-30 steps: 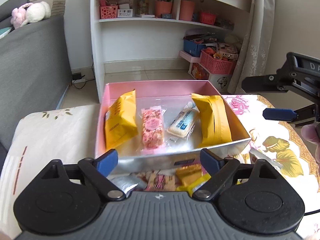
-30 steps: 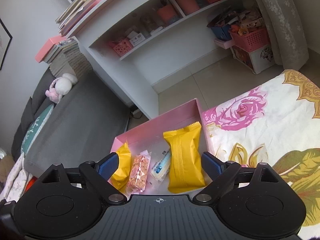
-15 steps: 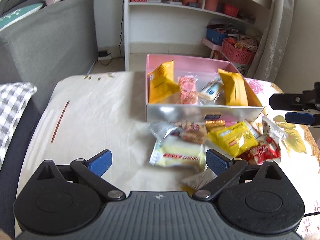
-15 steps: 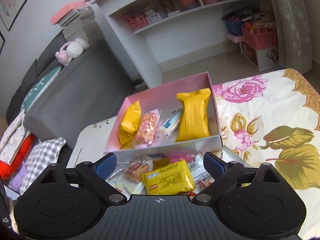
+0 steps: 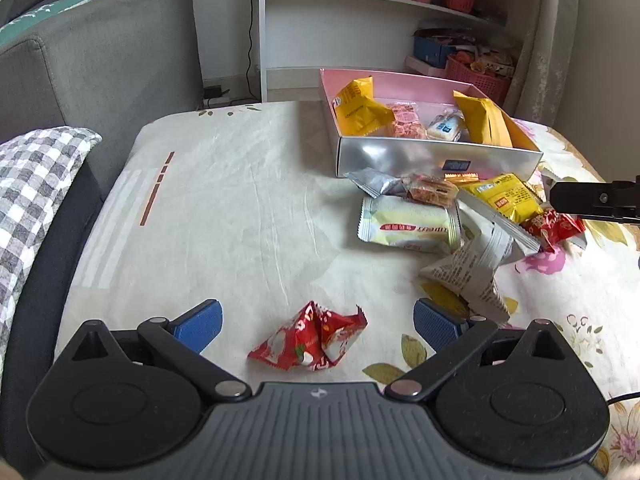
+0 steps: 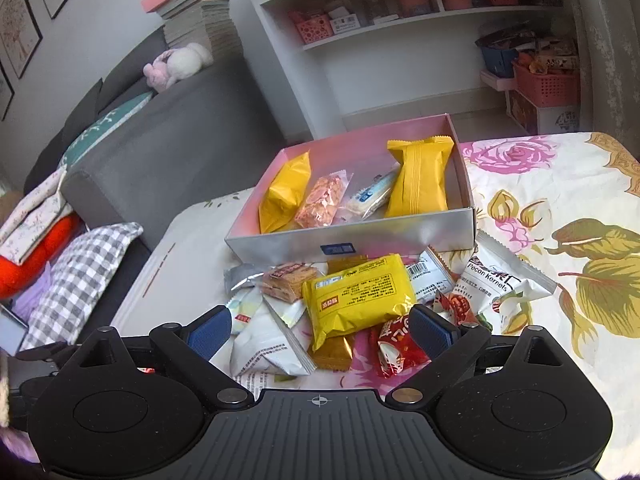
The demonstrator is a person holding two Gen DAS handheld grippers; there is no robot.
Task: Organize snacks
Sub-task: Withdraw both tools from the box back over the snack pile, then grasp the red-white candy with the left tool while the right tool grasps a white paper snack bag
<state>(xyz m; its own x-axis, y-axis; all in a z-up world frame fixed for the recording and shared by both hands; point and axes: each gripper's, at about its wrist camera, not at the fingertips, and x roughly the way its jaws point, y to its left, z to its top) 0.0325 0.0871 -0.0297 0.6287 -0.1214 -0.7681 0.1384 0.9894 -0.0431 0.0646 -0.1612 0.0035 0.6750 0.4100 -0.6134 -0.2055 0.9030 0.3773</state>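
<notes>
A box, pink inside with a silver wall, stands on the cloth-covered table and holds two yellow packs, a pink snack and a white-blue one. Loose snacks lie in a pile in front of the box: a yellow pack, a white-green pack, a pecan bag and red wrappers. Apart from the pile lies a crumpled red wrapper, between the blue pads of my open left gripper, which do not touch it. My right gripper is open above the near edge of the pile, holding nothing.
A grey sofa and a checked pillow flank the table on the left. Behind the box stand a white shelf unit and a pink basket on the floor. One black finger of the right gripper reaches in over the pile's right side.
Both grippers have pulled back from the box toward the table's near side, bringing the snack pile into view. The red wrapper now lies between the left fingers.
</notes>
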